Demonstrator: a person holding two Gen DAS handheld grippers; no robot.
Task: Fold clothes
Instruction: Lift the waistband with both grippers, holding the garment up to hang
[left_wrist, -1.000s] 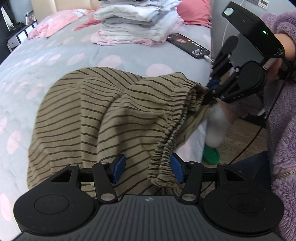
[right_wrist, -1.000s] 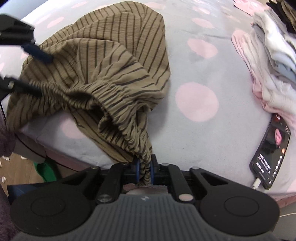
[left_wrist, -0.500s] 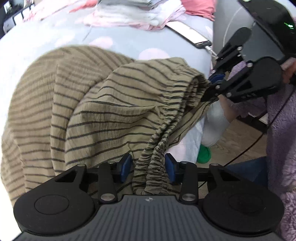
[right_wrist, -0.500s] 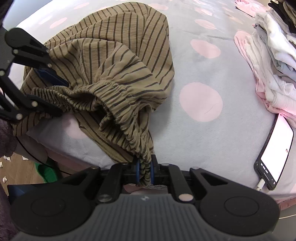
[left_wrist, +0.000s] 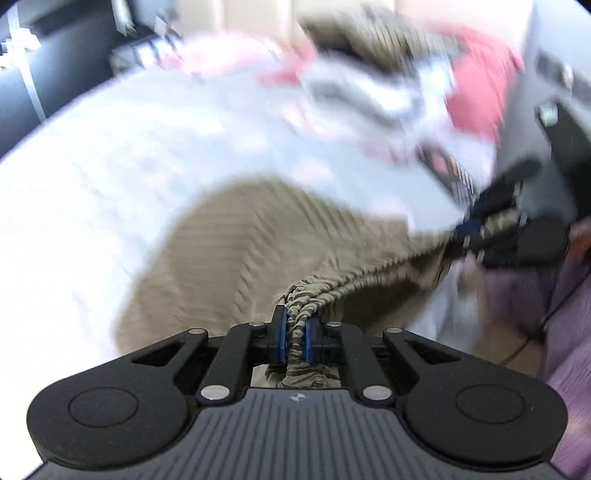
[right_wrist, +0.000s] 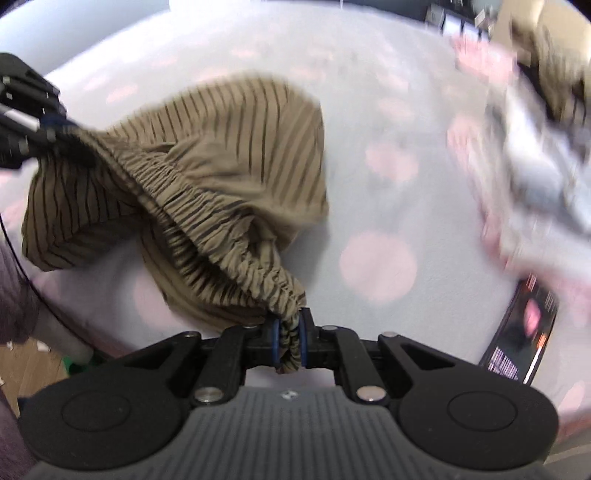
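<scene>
The olive striped garment with an elastic waistband (right_wrist: 207, 192) lies on the bed with the grey pink-dotted cover (right_wrist: 380, 206), near its front edge. To its right, a black phone (right_wrist: 521, 328) lies on the cover. Behind the phone sits a stack of folded clothes (right_wrist: 535, 170).

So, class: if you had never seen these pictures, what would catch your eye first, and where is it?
The olive striped garment dominates, lifted over the pale bed with pink dots, its elastic waistband stretched between both tools. The right gripper and left gripper each have jaws shut on that band. A phone lies at the bed's right edge, beside a blurred clothes pile.
</scene>
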